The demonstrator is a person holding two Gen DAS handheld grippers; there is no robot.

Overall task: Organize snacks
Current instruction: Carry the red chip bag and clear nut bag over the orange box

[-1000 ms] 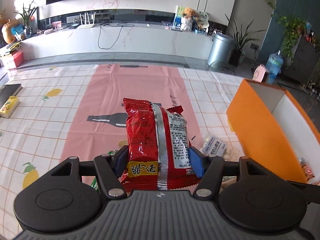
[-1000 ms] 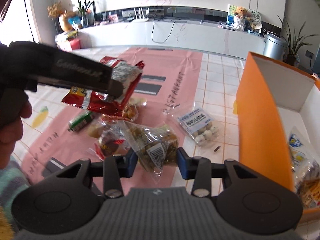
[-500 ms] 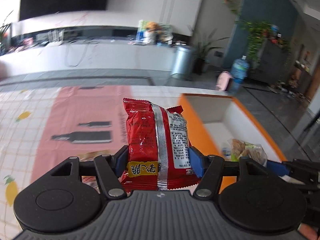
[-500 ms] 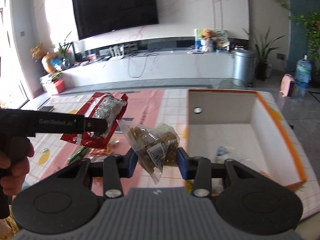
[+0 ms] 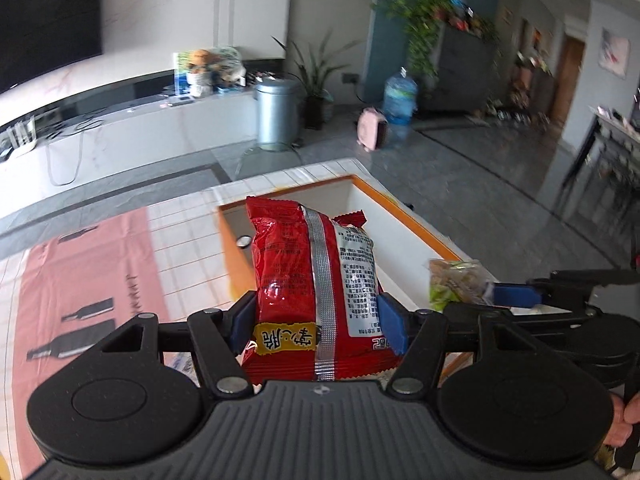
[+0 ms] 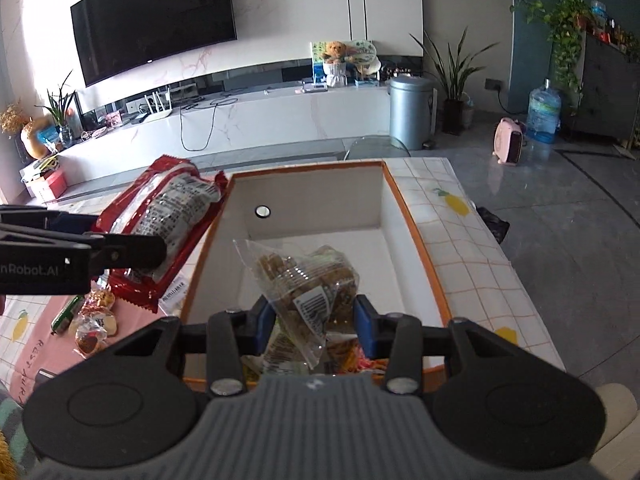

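The left tool (image 5: 318, 326) grips a red packet (image 5: 316, 280), the right tool (image 6: 316, 322) a clear bag (image 6: 308, 280), both hiding the orange box (image 6: 416, 240) floor.

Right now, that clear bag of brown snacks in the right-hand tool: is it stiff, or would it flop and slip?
Probably floppy: the clear snack bag has crinkled film, and its corner sags below the right gripper. Likely light, since a pinch at the sides holds it over the orange box. The glossy film could slip.

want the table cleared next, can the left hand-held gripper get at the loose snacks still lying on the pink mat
Probably not right now. The left hand-held gripper is shut on a red snack bag and held up beside the orange box, so it would first have to drop the bag. The loose snacks themselves lie uncovered on the mat.
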